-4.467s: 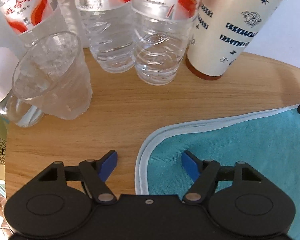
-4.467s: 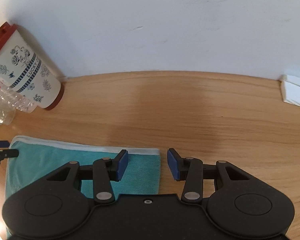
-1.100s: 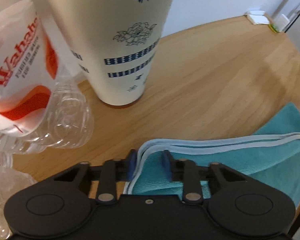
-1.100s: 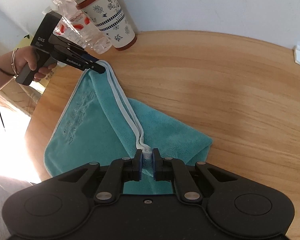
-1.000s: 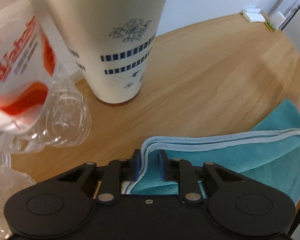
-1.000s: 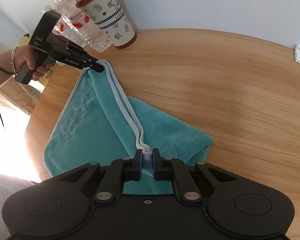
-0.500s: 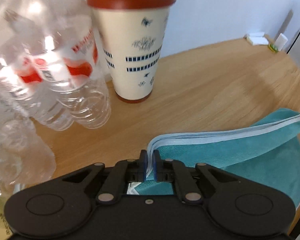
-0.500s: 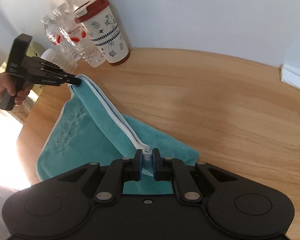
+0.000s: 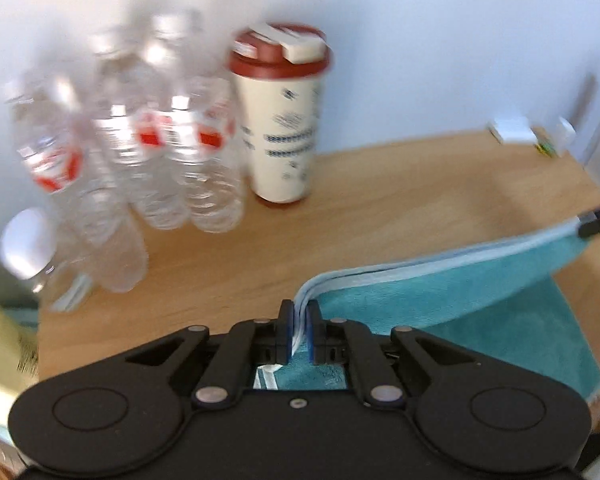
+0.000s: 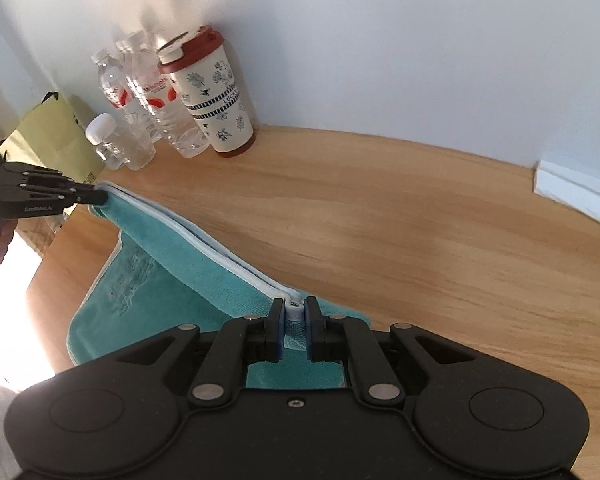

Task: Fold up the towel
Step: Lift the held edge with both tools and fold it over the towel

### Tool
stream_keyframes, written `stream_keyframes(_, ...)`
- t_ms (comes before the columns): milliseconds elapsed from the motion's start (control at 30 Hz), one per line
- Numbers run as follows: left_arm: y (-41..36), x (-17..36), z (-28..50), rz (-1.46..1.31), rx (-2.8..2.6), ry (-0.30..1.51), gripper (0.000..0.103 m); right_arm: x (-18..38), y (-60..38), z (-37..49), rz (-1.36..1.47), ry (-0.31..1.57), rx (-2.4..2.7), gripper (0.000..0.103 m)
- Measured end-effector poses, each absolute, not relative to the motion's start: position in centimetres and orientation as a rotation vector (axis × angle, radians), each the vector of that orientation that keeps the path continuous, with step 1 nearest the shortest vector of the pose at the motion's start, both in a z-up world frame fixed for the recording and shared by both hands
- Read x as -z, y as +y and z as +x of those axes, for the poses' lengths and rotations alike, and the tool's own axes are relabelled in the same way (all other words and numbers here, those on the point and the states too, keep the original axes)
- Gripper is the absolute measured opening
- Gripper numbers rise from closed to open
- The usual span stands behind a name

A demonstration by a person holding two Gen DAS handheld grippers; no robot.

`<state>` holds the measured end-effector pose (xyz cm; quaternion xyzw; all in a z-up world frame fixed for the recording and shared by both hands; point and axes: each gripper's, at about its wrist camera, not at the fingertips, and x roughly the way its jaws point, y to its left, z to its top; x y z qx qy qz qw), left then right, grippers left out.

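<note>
Two grippers: each is clamped on one end of the same pale-bordered edge.
Left gripper (image 9: 299, 330): blue pads pinched tight on a doubled white hem.
Right gripper (image 10: 292, 330): closed on the other corner.
Towel (image 10: 188, 272): teal, lifted taut between the two claws, the rest sagging below them onto the wooden table (image 10: 400, 232).
Ahead of left claw: clear water bottles (image 9: 152, 160) and a red-lidded patterned cup (image 9: 282, 120), by the wall.

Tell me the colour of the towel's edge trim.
Pale blue-white trim on a teal towel; right wrist view.
</note>
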<state>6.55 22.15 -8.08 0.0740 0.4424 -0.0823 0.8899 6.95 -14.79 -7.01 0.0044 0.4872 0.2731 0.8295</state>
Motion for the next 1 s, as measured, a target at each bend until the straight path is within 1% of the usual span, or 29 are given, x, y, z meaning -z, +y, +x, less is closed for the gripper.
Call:
stream_keyframes(133, 22.1, 8.1, 4.7, 0.118, 0.133, 0.906, 0.006, 6.5, -15.2, 6.4, 0.040, 1.016, -0.602, 0.010)
stream_keyframes(300, 22.3, 7.6, 2.0, 0.109, 0.137, 0.851, 0.006, 6.7, -14.2, 4.0, -0.026, 1.019, -0.646, 0.010)
stream_keyframes(433, 22.2, 8.5, 0.1, 0.099, 0.207, 0.861, 0.006, 7.6, -13.3, 1.8, -0.009, 1.065, -0.640, 0.010)
stream_keyframes(600, 22.6, 9.7, -1.6, 0.095, 0.247, 0.883, 0.006, 9.5, -11.7, -1.4, -0.092, 1.111, -0.617, 0.010)
stream_keyframes(1000, 24.4, 11.1, -5.1, 0.124, 0.323, 0.907, 0.006, 9.3, -12.3, -5.0, -0.075, 1.057, -0.588, 0.010)
